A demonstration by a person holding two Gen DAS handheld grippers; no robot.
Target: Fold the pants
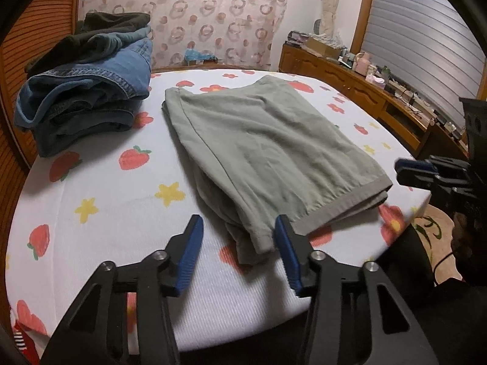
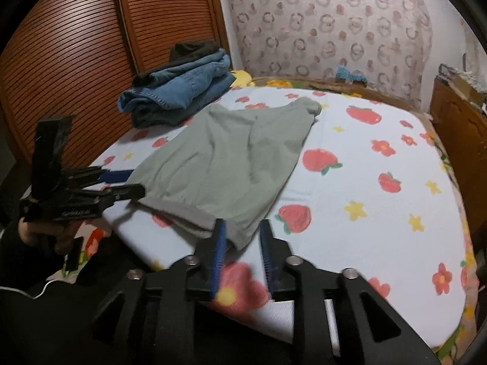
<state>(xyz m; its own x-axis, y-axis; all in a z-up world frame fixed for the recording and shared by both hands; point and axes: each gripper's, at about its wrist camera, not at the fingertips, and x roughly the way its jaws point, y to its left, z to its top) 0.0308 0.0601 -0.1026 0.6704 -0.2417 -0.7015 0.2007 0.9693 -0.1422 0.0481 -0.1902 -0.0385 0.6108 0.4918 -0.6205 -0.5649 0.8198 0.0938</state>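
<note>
We have the green pants (image 1: pixel 268 149) lying folded over on the strawberry-print bed sheet (image 1: pixel 100 213), near the front edge of the bed, with the hemmed band running along the near side and a loose corner poking out below it. Both tools sit at that near edge, and we judge the step in hand is to take the two near corners for one more fold away from us. To do it well, we want each tool to bite through every layer at its corner (that lower layer sticks out and could be left behind), then lift both ends level so the crease stays straight. Our left gripper (image 1: pixel 239 237) is low over the sheet, pointing forward, its blue pads spread wide with the loose corner lying between them but not pinched. Our right gripper (image 2: pixel 242 237) comes in from the opposite end, jaws also apart and holding nothing, the pants' corner just ahead between the tips. The stack of jeans (image 1: pixel 88 91) waits well apart at the back.
</note>
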